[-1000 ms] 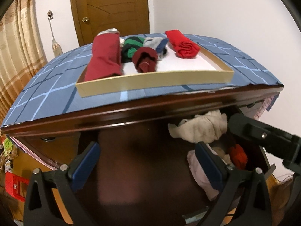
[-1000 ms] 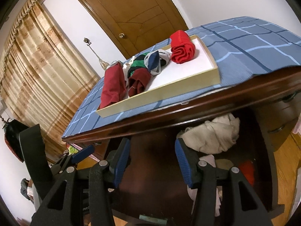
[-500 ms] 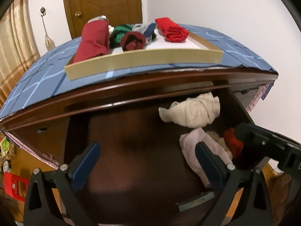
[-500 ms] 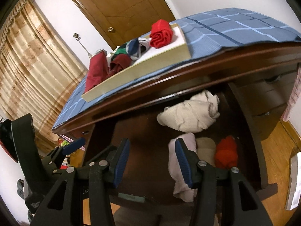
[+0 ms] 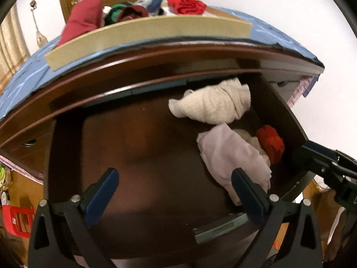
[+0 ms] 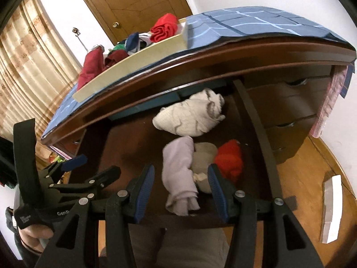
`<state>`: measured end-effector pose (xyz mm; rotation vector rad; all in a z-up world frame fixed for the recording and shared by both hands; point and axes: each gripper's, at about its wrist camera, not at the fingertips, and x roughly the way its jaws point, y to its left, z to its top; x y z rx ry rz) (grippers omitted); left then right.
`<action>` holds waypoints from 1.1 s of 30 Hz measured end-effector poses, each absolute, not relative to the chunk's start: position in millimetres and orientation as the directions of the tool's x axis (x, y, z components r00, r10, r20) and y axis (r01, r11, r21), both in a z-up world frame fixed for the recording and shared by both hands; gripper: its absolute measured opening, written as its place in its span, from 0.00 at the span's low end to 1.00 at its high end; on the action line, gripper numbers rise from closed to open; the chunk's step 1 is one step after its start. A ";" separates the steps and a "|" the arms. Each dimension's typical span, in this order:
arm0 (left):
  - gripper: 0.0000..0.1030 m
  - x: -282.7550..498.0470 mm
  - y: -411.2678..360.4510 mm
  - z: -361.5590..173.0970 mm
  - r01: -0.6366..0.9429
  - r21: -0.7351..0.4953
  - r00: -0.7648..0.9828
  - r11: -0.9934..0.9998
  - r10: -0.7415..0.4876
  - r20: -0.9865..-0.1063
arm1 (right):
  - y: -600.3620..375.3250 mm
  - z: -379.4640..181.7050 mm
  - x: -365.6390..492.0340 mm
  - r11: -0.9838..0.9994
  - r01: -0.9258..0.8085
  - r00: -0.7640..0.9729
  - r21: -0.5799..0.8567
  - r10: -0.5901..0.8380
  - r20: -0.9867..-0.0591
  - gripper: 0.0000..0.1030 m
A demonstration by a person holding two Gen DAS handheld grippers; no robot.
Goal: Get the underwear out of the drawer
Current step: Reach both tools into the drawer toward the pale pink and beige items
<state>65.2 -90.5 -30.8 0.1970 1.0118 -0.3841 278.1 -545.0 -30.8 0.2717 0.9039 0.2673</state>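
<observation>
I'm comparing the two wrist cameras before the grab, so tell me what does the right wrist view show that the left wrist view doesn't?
Only the right wrist view shows the door knob, the dresser's closed drawers to the side and a white slab on the wooden floor. Only the left wrist view shows a red crate. Both show the open drawer, the pale lilac garment, the red garment, the cream garment and the tray on top.
</observation>
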 end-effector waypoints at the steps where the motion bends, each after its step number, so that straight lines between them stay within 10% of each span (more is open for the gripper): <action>1: 0.99 66.3 -93.8 -32.5 0.406 -0.025 0.459 0.914 -0.227 -0.859 | -546.6 -31.5 277.5 0.936 -0.111 0.592 0.334 0.333 -0.734 0.51; 33: 0.57 132.6 -156.7 -94.0 0.477 -0.103 0.115 0.873 -0.178 -0.977 | -612.5 -38.0 292.1 0.910 -0.009 0.650 0.415 0.320 -0.689 0.51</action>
